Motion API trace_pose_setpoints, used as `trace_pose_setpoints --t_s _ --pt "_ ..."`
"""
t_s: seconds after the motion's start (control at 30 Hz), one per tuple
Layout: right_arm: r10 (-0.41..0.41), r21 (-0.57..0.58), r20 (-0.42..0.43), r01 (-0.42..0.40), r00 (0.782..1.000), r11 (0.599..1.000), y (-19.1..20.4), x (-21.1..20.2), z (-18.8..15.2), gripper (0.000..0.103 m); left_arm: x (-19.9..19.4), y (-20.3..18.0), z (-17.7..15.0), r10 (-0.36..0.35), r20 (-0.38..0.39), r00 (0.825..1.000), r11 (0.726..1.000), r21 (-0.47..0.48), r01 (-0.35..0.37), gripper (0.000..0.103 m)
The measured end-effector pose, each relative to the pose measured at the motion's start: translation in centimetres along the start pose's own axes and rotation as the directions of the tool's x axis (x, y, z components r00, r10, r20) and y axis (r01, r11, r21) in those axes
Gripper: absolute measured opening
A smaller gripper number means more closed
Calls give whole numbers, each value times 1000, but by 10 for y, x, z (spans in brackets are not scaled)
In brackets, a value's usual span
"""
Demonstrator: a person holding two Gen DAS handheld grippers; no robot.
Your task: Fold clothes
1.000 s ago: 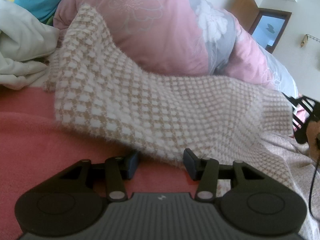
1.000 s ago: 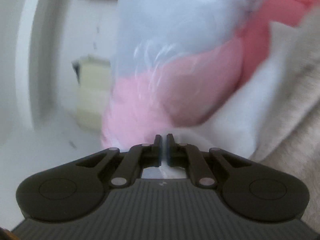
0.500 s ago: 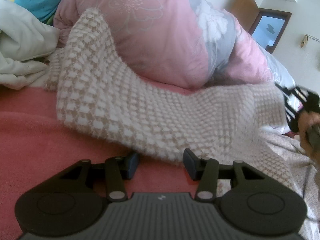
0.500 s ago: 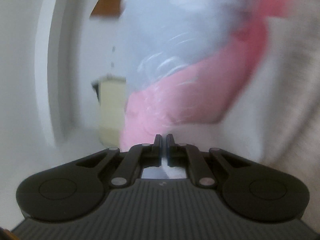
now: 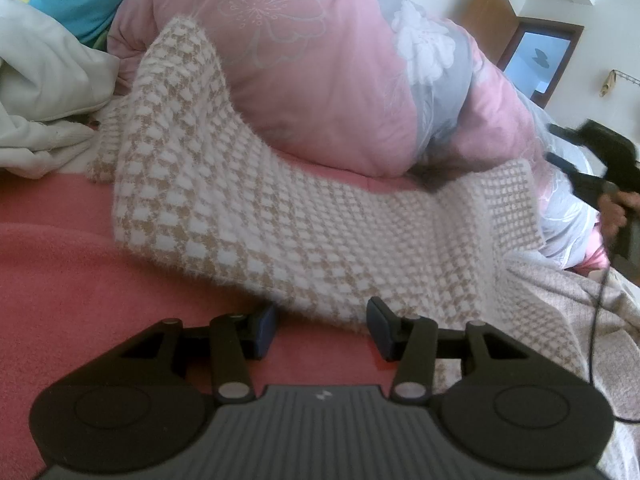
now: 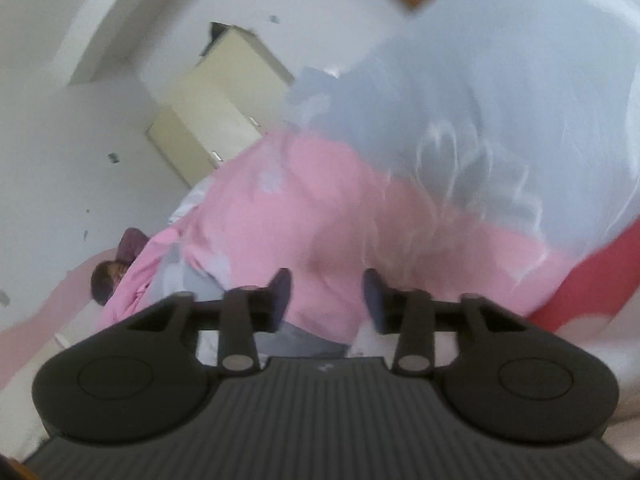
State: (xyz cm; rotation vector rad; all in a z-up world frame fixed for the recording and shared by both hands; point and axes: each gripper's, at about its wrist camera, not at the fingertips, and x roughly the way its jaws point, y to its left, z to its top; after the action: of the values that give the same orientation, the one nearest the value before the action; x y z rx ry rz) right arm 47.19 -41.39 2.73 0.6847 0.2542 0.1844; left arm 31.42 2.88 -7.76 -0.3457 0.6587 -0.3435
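Pink bedspread (image 5: 60,264) carries a beige-and-white checked knitted sweater (image 5: 304,224), freshly released for folding, beside both grippers' parted, empty jaws.

No legible text or labels.

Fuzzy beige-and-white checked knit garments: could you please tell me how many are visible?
1: the fuzzy beige-and-white checked knit garment lies across the pink bedspread, against the pink floral duvet. Others may be hidden.

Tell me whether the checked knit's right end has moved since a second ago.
Yes. The checked knit has dropped at its right end, uncovering more of the pink quilt behind.
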Motion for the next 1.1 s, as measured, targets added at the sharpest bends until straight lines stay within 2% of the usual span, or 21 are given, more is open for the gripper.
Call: trace_pose_setpoints --t_s 0.1,0.2,0.27,0.4,0.5,0.6,0.7,0.8,0.87,0.97,1.03,1.07,1.1 --pt "-37 -46 13 38 999 998 -1 -24 13 43 0 0 0 0 0 1000 1000 0 0 50" --pt "-171 -101 -11 169 985 980 -13 -47 17 43 0 0 -1 1 0 1000 1000 2 -1 50" --pt "-249 -121 -41 243 968 962 -26 -65 16 43 0 0 0 1 0 1000 1000 2 -1 50" --pt "-404 -121 -146 389 903 913 -57 -55 8 43 0 0 0 1 1 1000 1000 2 -1 50" --pt "-476 -131 -218 458 852 879 -85 -39 8 44 0 0 0 1 1 1000 1000 1 -1 50" --pt "-545 -165 -259 520 797 838 -107 -24 9 59 1 -1 0 2 2 1000 1000 3 -2 50" --pt "-544 -95 -343 548 766 831 -134 -12 8 65 1 -1 1 3 3 1000 1000 4 -3 50" --pt "-486 14 -398 534 778 845 -153 -17 -4 66 2 -1 1 3 4 1000 1000 7 -3 50" --pt "-492 -11 -405 534 771 846 -151 -11 -7 67 2 -1 1 3 4 1000 1000 6 -3 50" --pt "-516 -109 -427 524 743 845 -139 -5 -13 56 2 -1 0 2 4 1000 1000 5 -2 50" --pt "-530 -167 -435 513 728 842 -130 -4 -18 35 2 -1 0 1 4 1000 1000 4 -1 50" --pt "-537 -189 -427 509 728 840 -124 -5 -19 28 2 -1 0 1 5 1000 1000 3 -1 50" --pt "-543 -211 -418 503 728 838 -118 -7 -20 11 2 -1 0 1 5 1000 1000 3 -1 50"
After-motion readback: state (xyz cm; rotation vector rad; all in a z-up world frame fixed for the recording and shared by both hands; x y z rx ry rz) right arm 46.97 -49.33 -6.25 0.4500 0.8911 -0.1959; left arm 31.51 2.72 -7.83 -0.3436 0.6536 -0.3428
